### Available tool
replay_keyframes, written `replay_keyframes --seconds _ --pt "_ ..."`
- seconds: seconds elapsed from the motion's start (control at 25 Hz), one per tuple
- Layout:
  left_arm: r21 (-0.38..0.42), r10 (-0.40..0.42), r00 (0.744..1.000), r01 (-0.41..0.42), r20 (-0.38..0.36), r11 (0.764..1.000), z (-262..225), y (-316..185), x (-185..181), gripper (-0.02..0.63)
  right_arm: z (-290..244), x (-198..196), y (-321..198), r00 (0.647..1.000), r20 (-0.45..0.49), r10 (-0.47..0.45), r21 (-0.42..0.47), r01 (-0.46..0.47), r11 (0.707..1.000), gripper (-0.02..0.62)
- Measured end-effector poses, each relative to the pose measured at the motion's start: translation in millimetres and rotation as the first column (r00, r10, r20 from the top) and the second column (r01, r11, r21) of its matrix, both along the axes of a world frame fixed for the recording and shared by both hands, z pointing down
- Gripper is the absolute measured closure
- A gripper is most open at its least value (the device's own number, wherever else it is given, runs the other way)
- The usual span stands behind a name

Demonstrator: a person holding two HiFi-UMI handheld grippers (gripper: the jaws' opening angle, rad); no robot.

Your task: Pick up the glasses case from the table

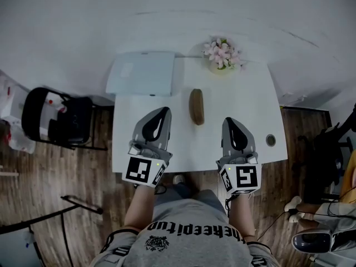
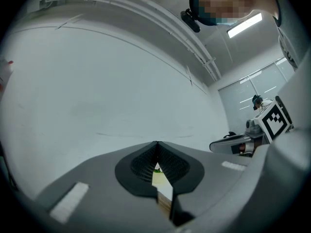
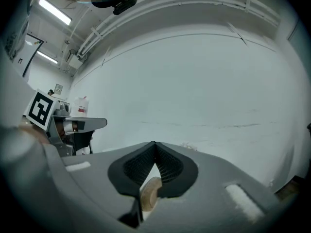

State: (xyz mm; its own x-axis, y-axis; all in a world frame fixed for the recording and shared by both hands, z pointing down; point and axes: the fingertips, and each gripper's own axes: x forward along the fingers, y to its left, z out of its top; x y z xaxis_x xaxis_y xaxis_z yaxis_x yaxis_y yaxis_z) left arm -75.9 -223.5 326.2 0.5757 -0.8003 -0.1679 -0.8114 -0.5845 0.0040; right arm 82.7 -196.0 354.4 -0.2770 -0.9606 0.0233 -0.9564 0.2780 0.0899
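Note:
The brown oblong glasses case lies on the white table, its long side pointing away from me. My left gripper hovers just left of the case, jaws together and nothing in them. My right gripper is to the case's right and a little nearer, also shut and empty. In the left gripper view the jaw tips meet, and only a sliver of table shows below them. In the right gripper view the tips meet too, and a piece of the brown case shows through the gap beneath.
A pot of pink flowers stands at the table's far edge. A pale blue flat box overhangs the far left corner. A small dark round thing sits near the right edge. A black chair stands to the left on the wooden floor.

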Motion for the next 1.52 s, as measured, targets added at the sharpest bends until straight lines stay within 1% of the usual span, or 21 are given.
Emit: replay_keyframes --seconds 0.32,0.64,0.88,1.24,1.52 --pt "-0.031 0.027 1.000 -0.027 -0.004 0.999 11 -13 4 0.592 18 2 -11 0.999 0.008 0.036 -0.070 -0.036 0.997 0.591" --pt "-0.064 0.025 1.000 -0.025 0.002 0.998 23 -31 10 0.592 48 10 -28 0.999 0.014 0.052 -0.159 -0.049 0.986 0.591" --pt "-0.075 0.008 1.000 -0.008 -0.001 0.997 25 -53 7 0.592 63 9 -57 0.999 0.016 0.051 -0.218 -0.046 0.975 0.591" --pt "-0.105 -0.036 0.999 0.036 -0.001 0.994 34 -79 -4 0.592 94 -2 -94 0.999 0.017 0.029 -0.330 -0.022 0.944 0.589" --pt "-0.125 -0.081 0.997 0.082 0.007 0.989 42 -92 -17 0.591 118 -15 -110 1.000 0.010 -0.001 -0.406 0.005 0.914 0.589"
